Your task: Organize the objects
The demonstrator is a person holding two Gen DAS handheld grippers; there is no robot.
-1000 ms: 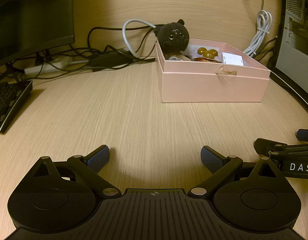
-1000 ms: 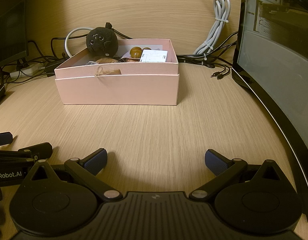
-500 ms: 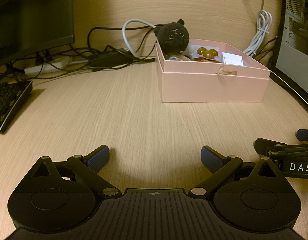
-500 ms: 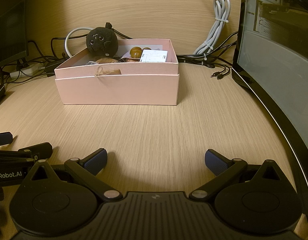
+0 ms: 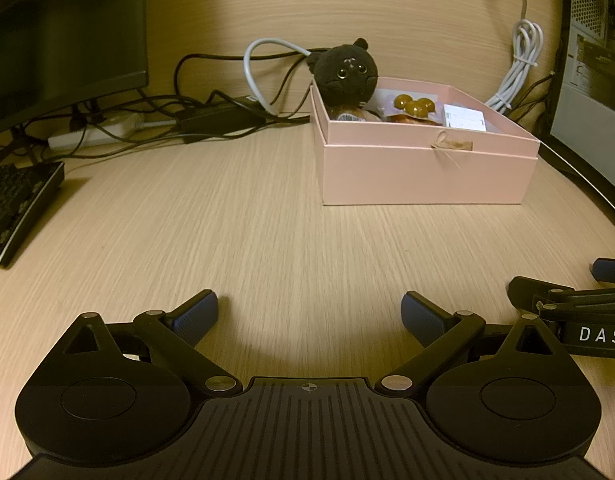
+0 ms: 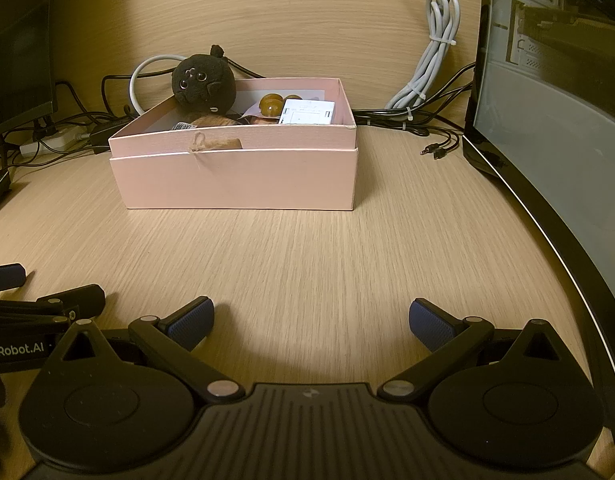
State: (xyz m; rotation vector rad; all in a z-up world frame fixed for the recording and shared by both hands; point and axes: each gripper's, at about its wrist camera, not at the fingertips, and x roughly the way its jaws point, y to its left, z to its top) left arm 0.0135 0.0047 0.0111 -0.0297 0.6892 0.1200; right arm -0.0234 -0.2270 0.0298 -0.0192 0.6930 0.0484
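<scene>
Both claws, left claw (image 5: pixel 309 312) and right claw (image 6: pixel 311 320), sit wide and empty, low over the near surface (image 6: pixel 307 248); the far box (image 6: pixel 235 176) already holds the plush (image 6: pixel 203 82), likely finished.

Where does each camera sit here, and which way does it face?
Left wrist: low over the desk, facing the pink box ahead and to its right; the open left tool fills the bottom, the right tool's tip at right.
Right wrist: low, facing the pink box; the open right tool below.
Shared: box, plush toy, desk.
</scene>
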